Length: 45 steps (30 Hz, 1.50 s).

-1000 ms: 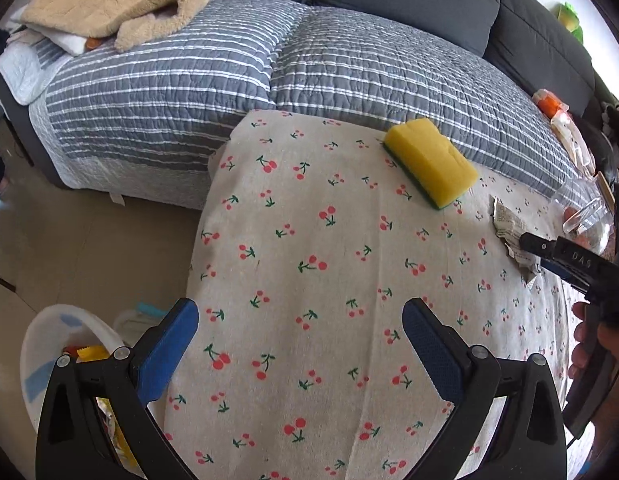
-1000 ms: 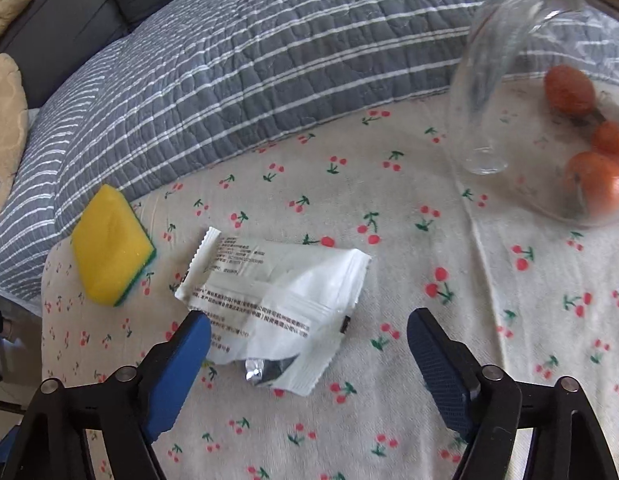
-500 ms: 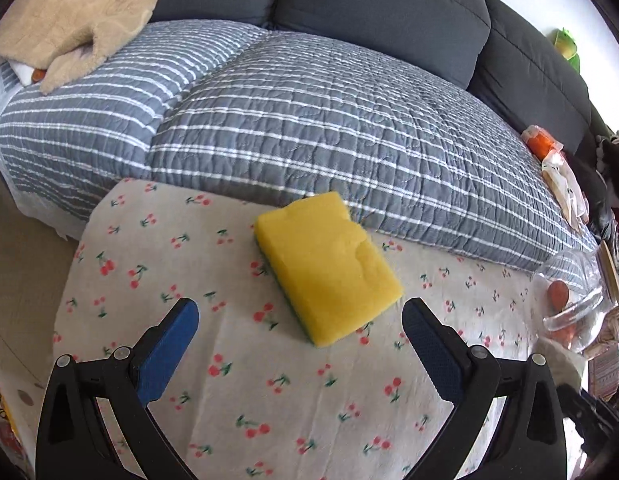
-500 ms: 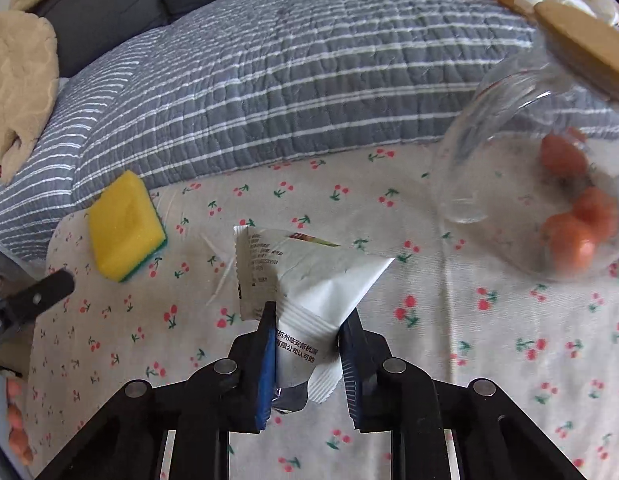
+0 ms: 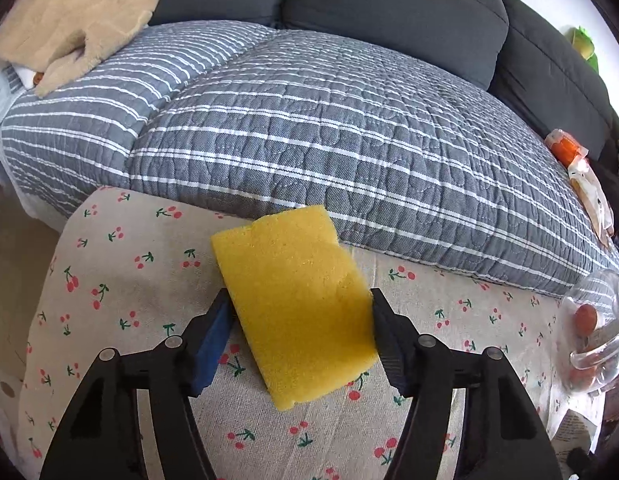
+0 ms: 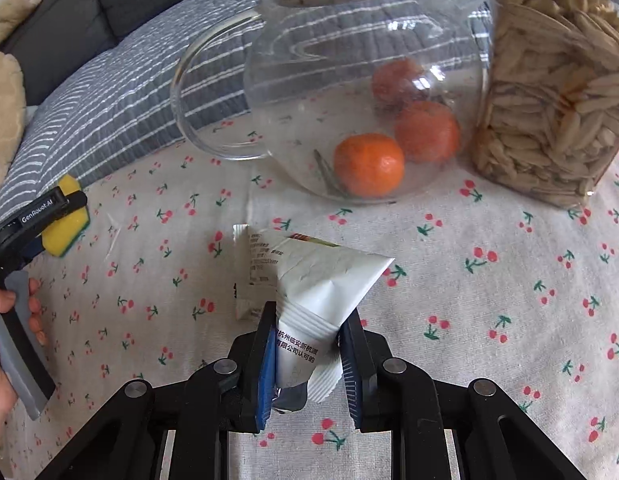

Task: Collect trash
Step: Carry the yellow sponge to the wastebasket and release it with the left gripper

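My left gripper (image 5: 299, 326) is shut on a yellow sponge (image 5: 297, 300) with a green underside, on the cherry-print tablecloth (image 5: 117, 280); both pads press its sides. My right gripper (image 6: 309, 354) is shut on a crumpled white snack wrapper (image 6: 313, 280) and holds it just above the cloth. In the right wrist view the sponge (image 6: 65, 224) and the left gripper's finger (image 6: 41, 210) show at the far left.
A glass teapot (image 6: 349, 92) with a wooden lid holds three oranges (image 6: 367, 164), close behind the wrapper. A jar of seeds (image 6: 553, 88) stands to its right. A striped grey quilt (image 5: 329, 128) on the sofa lies beyond the table edge.
My left gripper moved up to the sponge and closed on it. My right gripper, shut on the wrapper, turned right toward the teapot and jar.
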{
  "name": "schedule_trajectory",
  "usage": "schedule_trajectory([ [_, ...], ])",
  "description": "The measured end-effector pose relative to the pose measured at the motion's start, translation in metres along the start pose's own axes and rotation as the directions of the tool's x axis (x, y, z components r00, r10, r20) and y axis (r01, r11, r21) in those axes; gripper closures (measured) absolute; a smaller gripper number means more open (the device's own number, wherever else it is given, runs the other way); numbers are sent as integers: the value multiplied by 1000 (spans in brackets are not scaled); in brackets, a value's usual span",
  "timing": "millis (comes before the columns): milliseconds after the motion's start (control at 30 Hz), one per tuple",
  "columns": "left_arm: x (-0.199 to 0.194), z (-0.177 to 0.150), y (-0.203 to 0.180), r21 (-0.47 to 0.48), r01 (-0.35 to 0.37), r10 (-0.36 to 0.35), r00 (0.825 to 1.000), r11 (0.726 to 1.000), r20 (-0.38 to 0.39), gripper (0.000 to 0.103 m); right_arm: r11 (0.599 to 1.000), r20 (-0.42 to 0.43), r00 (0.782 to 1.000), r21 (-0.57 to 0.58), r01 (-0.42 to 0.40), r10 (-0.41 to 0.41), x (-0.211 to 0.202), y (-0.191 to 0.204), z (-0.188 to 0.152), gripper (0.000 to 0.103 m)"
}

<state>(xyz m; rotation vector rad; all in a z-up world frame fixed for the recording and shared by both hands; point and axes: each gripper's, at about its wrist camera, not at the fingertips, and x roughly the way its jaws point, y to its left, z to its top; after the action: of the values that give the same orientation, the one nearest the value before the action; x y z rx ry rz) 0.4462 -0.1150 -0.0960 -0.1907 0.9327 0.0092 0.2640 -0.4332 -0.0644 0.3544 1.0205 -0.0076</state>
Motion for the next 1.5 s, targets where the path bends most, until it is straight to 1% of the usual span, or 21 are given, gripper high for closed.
schedule_trajectory([
  [67,-9,-4,4,13,13,-13,1000,1000,-15,36,1000,1,1000,7,6,-6,-5,-3,-1,78],
  [167,-28,-14,9,64,29,-28,999,998,-21,37,1000,5,1000,11,20,-20,-15,-1,-1,78],
  [300,-58,-30,20,103,55,-52,998,993,-33,37,999,10,999,14,34,-34,-31,9,-2,78],
  [533,-121,-54,42,138,98,-97,995,986,-15,37,999,32,999,22,36,-37,-68,30,-19,78],
  [667,-155,-67,60,139,120,-120,993,983,-3,37,1000,45,999,16,23,-23,-89,47,-35,78],
  [933,-202,-96,102,117,153,-155,988,981,5,37,1000,61,998,-13,-13,14,-116,77,-69,78],
  [1133,-229,-117,145,71,181,-182,983,981,15,37,999,47,998,-31,-37,38,-122,96,-94,78],
  [1233,-239,-128,164,69,174,-176,984,982,34,37,998,44,997,-42,-54,55,-124,106,-105,78],
  [1367,-250,-138,190,47,189,-190,982,981,16,37,995,45,997,-79,-64,67,-125,118,-122,78],
  [1500,-265,-144,215,48,183,-185,982,982,32,37,992,9,996,-92,-83,84,-121,130,-134,78],
])
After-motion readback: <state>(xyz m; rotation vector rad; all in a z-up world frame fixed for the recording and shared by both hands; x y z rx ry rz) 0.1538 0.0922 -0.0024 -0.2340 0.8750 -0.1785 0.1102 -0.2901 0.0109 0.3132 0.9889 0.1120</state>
